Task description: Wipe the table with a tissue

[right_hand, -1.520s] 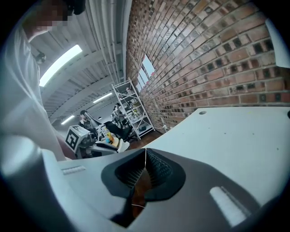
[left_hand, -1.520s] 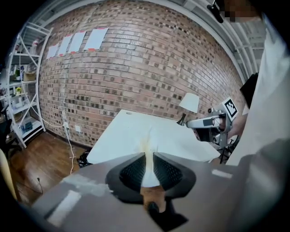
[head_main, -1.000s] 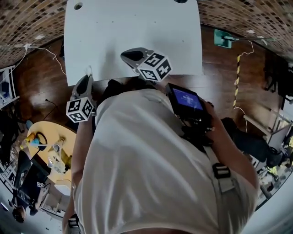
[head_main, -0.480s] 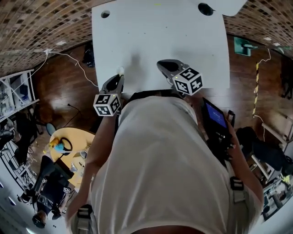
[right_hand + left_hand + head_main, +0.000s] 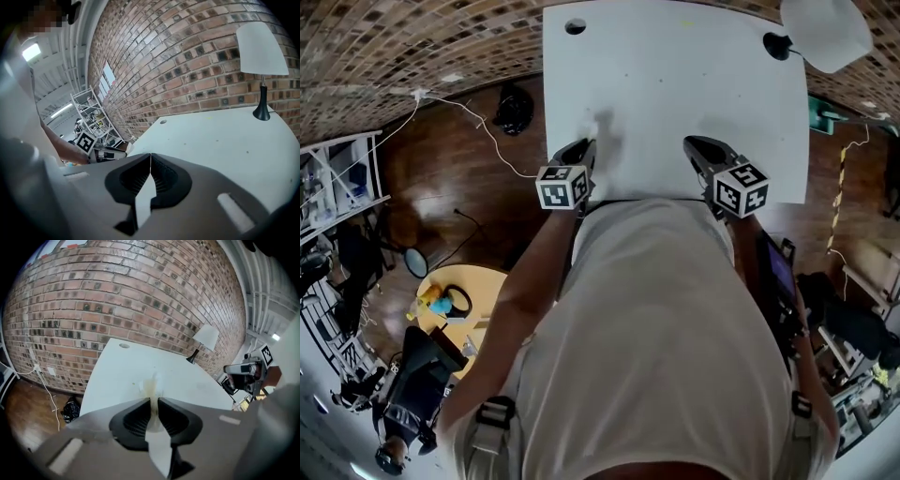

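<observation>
The white table point(image 5: 675, 84) fills the top of the head view. My left gripper point(image 5: 587, 146) hangs over its near left part, shut on a crumpled white tissue point(image 5: 602, 127). In the left gripper view the tissue point(image 5: 152, 384) sticks out past the jaw tips of the left gripper point(image 5: 153, 400), over the tabletop point(image 5: 117, 380). Its jaws have just been closing a little on the tissue. My right gripper point(image 5: 695, 144) hovers over the near right part, shut and empty. In its own view the right gripper point(image 5: 150, 155) has its tips meeting above the table point(image 5: 225, 140).
A white-shaded lamp point(image 5: 825, 33) with a black base stands at the table's far right corner. A cable hole point(image 5: 575, 26) sits far left. A brick wall point(image 5: 117, 296) runs behind. On the wooden floor left lie a black bag point(image 5: 515, 108), cables and a yellow round table point(image 5: 441, 295).
Both grippers have come forward from the table's near edge to over its top. The left one has carried the tissue in from the table's left corner.
</observation>
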A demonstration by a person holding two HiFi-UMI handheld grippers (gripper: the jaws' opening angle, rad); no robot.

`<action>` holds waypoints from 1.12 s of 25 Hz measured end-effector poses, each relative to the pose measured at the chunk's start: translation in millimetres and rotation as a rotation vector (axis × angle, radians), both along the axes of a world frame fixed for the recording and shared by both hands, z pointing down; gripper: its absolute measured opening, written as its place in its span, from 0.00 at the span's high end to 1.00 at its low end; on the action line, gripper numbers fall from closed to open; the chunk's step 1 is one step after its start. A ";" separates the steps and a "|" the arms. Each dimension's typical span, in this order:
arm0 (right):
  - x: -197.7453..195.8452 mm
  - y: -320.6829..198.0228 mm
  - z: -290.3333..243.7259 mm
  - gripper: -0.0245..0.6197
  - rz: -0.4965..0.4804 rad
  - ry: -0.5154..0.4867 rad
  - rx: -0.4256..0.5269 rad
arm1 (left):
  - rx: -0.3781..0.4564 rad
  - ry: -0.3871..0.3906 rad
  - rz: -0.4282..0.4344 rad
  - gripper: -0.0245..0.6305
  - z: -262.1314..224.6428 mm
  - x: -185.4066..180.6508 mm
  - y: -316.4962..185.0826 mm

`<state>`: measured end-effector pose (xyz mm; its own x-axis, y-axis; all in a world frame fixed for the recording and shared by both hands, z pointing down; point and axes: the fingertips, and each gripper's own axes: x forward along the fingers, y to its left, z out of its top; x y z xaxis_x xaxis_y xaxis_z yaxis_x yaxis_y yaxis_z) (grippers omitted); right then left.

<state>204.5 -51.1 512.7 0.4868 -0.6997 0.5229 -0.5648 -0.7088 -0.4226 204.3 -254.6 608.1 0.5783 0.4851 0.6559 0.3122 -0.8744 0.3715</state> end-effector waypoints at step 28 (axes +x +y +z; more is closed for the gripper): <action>5.5 44.6 17.5 0.95 0.027 -0.081 0.088 | 0.238 -0.106 -0.196 0.88 34.5 77.7 -36.7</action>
